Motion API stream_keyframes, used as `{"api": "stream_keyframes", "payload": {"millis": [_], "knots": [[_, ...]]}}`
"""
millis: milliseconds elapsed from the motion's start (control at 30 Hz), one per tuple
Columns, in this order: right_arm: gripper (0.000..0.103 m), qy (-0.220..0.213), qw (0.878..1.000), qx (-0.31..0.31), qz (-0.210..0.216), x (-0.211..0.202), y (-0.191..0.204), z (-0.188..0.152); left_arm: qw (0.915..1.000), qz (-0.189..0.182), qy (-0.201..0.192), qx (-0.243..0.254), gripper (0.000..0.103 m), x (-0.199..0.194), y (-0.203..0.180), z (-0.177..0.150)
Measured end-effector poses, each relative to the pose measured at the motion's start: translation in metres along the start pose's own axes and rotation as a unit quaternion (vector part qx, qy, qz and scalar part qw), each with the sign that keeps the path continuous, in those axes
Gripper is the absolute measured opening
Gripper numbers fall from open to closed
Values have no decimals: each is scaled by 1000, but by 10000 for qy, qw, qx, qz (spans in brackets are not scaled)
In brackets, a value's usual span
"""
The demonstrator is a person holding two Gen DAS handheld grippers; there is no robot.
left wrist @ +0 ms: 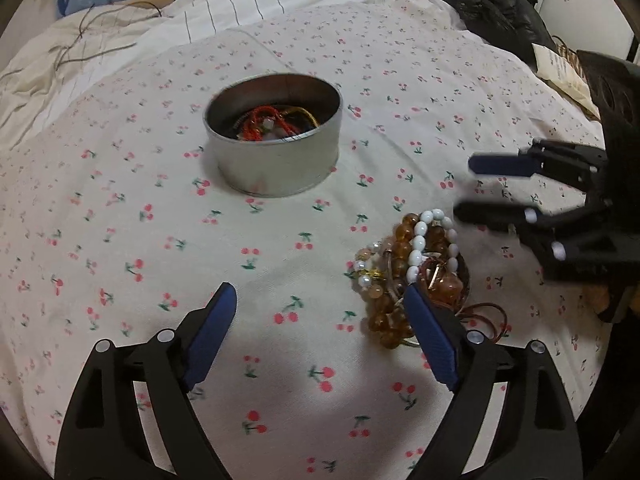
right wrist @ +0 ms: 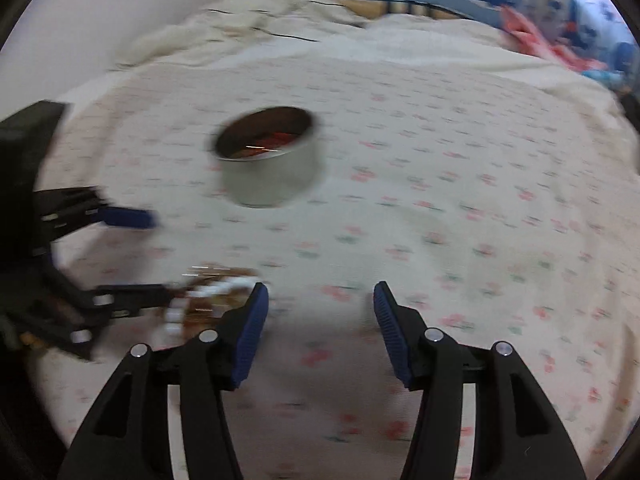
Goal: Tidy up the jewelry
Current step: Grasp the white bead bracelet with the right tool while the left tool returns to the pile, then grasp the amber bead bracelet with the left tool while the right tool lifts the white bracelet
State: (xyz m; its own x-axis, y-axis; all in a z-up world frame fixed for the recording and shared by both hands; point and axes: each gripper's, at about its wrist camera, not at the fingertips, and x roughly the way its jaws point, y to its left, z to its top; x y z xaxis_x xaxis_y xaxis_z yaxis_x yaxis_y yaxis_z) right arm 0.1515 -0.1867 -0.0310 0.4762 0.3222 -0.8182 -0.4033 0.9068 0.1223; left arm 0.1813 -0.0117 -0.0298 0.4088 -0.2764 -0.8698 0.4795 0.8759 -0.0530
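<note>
Both tongs, left tongs and right tongs, hang spread and empty beside the beaded-bracelet heap, presumably headed for the round silver metal tin.

Tin and beads lying on the bed

A round metal tin holding tangled cords is sitting on the cherry-print bedsheet; a heap of beaded bracelets is lying nearer, to its right.

I am working in a home bedroom: a bed under a cherry-print sheet, rumpled quilt at upper left, black jacket upper right.
</note>
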Motion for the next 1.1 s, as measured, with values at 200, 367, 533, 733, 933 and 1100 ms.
{"api": "stream_keyframes", "payload": {"millis": [200, 367, 533, 733, 933, 1100], "knots": [[9, 135, 9992, -204, 330, 11, 15, -1, 9990, 17, -145, -429, 83, -11, 24, 4], [8, -297, 9981, -151, 524, -10, 14, 1, 9983, -13, -194, -555, 83, -14, 31, 4], [8, -855, 9923, 462, 764, -34, -10, 9, 9987, -31, -182, -478, 84, -11, 26, 5], [8, -601, 9916, 1145, 102, -28, -44, 10, 9989, -232, -362, 178, 84, -11, -8, 3], [8, -300, 9907, 1273, -379, -19, -54, 6, 9904, -553, -857, 938, 85, -23, -51, 6], [8, -214, 9901, 1337, -362, -13, -57, 3, 9866, -861, -960, 1000, 84, -15, -68, 9]]}}
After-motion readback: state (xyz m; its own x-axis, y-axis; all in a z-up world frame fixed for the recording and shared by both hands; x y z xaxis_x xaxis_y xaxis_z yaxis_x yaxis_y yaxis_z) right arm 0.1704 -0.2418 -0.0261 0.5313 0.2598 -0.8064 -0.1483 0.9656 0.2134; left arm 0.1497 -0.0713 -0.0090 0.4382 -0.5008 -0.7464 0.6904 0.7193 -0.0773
